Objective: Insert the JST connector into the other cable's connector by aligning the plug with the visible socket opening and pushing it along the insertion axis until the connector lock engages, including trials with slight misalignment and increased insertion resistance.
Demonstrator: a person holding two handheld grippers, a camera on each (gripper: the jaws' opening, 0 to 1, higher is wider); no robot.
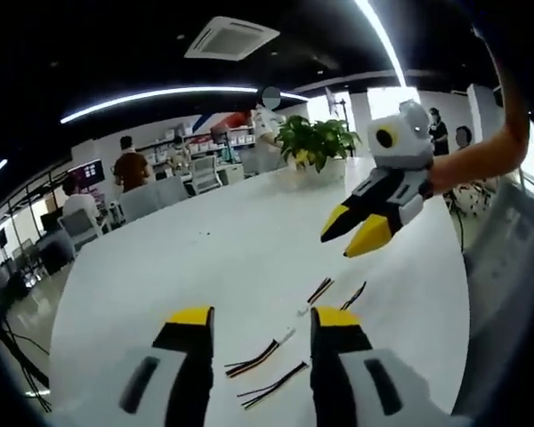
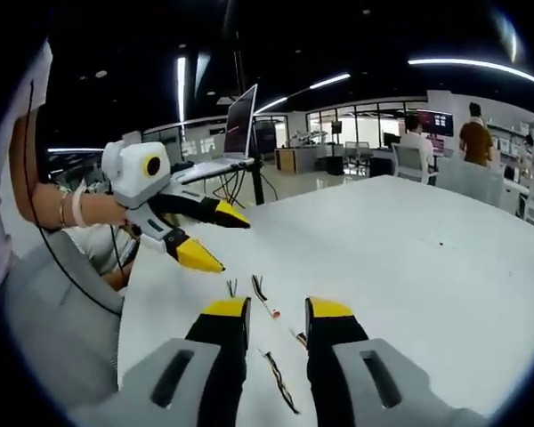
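Premises: open-plan office. A large white surface (image 1: 249,231) stands under a dark ceiling with strip lights (image 1: 160,96) and a cassette air-conditioning unit (image 1: 230,37). Seated people at monitors (image 2: 420,135), office chairs (image 1: 205,173), shelving, a laptop (image 2: 238,124), a potted plant (image 1: 316,142).

Illumination is overhead: long ceiling light strips (image 1: 160,94) burn out to pure white against a dark ceiling. Daylight from the windows (image 1: 387,100) is overexposed. The white table (image 1: 249,240) reads bright and evenly lit, with faint, soft shadows beneath the cables (image 1: 267,366). Fisheye distortion bends straight lines strongly toward the edges. Both views are slightly soft; distant background detail is blurred.
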